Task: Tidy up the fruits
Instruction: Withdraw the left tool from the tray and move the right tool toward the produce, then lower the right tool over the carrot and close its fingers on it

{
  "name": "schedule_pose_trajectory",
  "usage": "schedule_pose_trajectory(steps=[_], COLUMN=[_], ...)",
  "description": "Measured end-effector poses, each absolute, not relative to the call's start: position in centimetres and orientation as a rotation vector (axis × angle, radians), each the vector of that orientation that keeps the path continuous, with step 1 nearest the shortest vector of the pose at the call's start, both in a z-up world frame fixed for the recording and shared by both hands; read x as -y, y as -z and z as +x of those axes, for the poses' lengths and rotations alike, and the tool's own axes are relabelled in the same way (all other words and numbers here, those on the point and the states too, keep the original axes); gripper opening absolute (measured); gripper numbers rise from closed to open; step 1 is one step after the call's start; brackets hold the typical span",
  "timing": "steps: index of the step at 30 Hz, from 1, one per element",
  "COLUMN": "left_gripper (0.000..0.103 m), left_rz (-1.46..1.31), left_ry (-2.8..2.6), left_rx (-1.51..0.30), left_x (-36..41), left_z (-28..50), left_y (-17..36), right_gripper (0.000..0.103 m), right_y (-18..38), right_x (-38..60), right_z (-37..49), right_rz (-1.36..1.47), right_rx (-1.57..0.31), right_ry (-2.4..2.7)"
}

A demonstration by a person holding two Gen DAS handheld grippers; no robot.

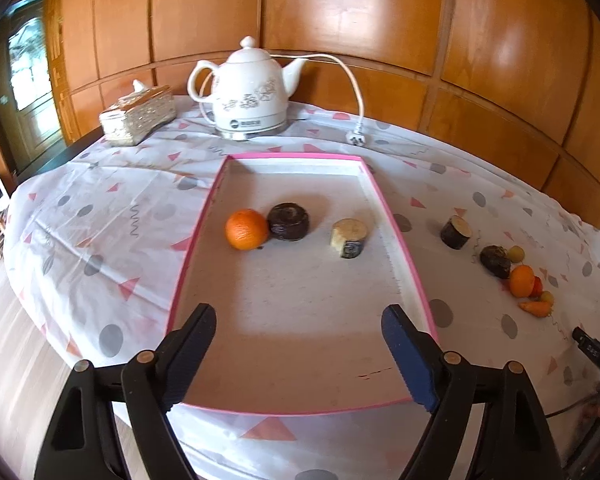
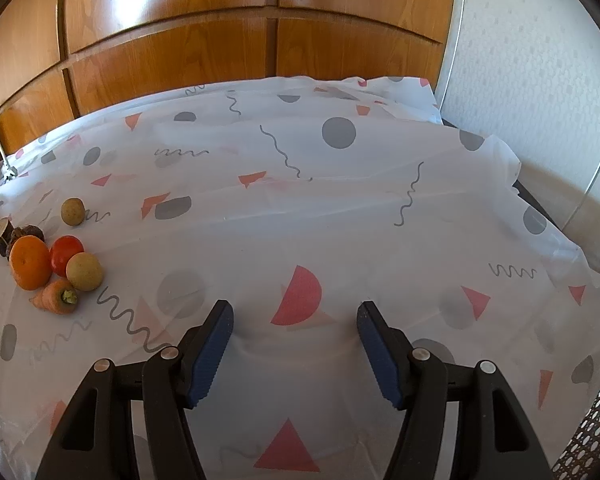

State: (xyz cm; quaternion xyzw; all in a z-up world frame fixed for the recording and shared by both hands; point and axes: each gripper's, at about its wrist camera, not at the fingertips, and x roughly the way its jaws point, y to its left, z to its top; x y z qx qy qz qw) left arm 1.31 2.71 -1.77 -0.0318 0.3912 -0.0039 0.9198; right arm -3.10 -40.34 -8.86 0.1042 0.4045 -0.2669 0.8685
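A pink-rimmed white tray lies on the table. In it are an orange, a dark round fruit and a pale cut piece. My left gripper is open and empty above the tray's near end. Right of the tray lie a dark cut piece, a dark fruit and an orange. In the right wrist view the pile holds an orange, a tomato, two pale round fruits and a carrot. My right gripper is open and empty, right of the pile.
A white kettle with its cord and plug stands behind the tray. A tissue box sits at the back left. A wood panel wall runs behind the table. The patterned cloth drops off at the right edge.
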Motion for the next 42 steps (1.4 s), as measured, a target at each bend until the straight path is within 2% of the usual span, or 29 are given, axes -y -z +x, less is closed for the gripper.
schedule_pose_trajectory(steps=[21, 28, 41, 42], left_gripper=[0.087, 0.090, 0.091, 0.091], left_rz=[-0.094, -0.106, -0.122, -0.123], left_ry=[-0.005, -0.011, -0.024, -0.024], left_rx=[-0.815, -0.816, -0.815, -0.816], left_x=[-3.6, -4.2, -4.8, -4.9], left_z=[1.1, 1.0, 0.8, 0.8], left_y=[2.2, 2.2, 2.2, 2.3], right_gripper=[0.063, 0.050, 0.049, 0.045], right_y=[5.7, 6.1, 7.8, 7.8], right_x=[33.2, 30.7, 30.4, 30.3], right_z=[-0.1, 1.2, 3.8, 3.9], right_rz=[0.172, 0.203, 0.306, 0.300], right_rx=[-0.838, -0.879, -0.934, -0.933], right_ry=[0.242, 0.131, 0.167, 0.164])
